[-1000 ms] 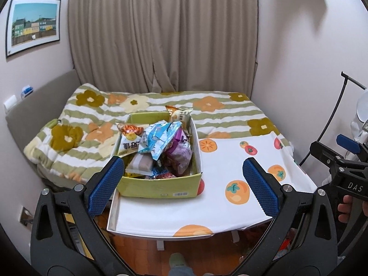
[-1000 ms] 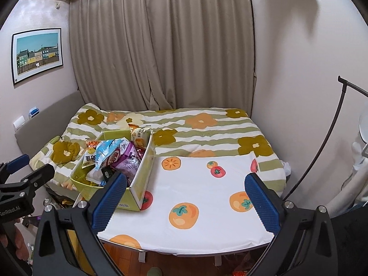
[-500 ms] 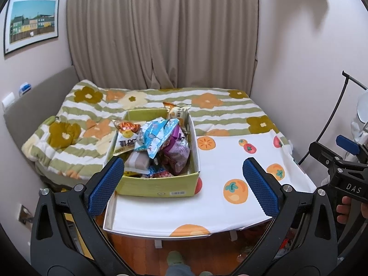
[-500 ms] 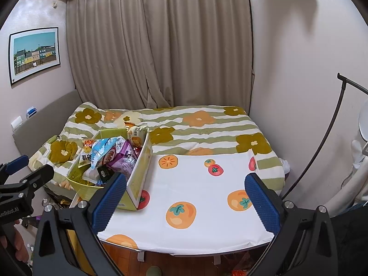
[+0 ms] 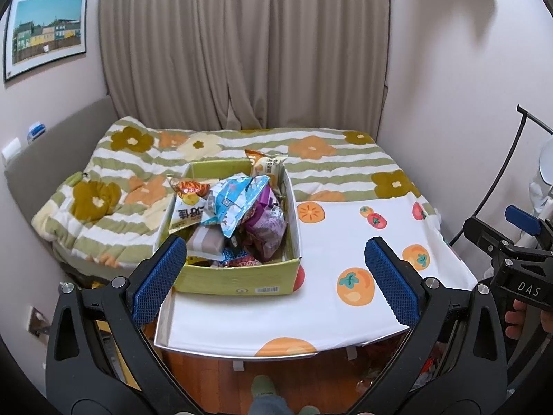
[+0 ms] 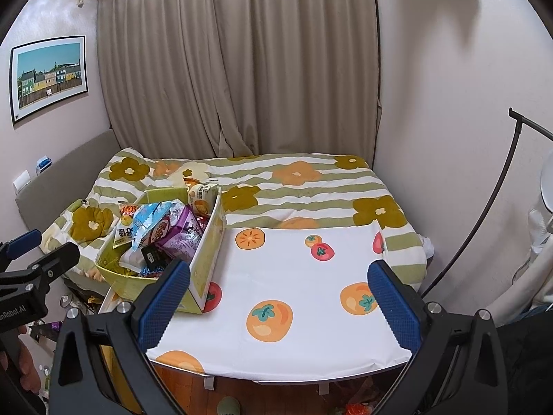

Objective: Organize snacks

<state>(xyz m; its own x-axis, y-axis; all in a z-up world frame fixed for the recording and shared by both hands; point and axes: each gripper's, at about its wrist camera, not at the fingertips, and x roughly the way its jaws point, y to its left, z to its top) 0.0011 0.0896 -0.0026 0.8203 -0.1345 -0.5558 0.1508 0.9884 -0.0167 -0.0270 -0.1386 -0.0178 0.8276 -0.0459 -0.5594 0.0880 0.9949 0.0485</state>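
Over the last second both cameras have drifted slightly, the left gripper point(image 5: 276, 273) and right gripper point(image 6: 280, 297) staying spread and empty, while the snacks point(image 5: 238, 214) remain heaped in the green box point(image 5: 238, 282) at the table's point(image 5: 345, 314) nine o'clock, so the task looks unchanged.

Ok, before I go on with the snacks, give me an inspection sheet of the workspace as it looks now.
Surface: table under a white cloth with fruit print, butted against the bed.
Job's things: green box on the table's left part, heaped with snack packets.
Clutter: nothing seen on the cloth; small items on the floor, unclear.
Grippers: left gripper and right gripper both open, empty, short of the box.
Cables: nothing seen.
Surroundings: curtain, framed picture, black stand on the right.
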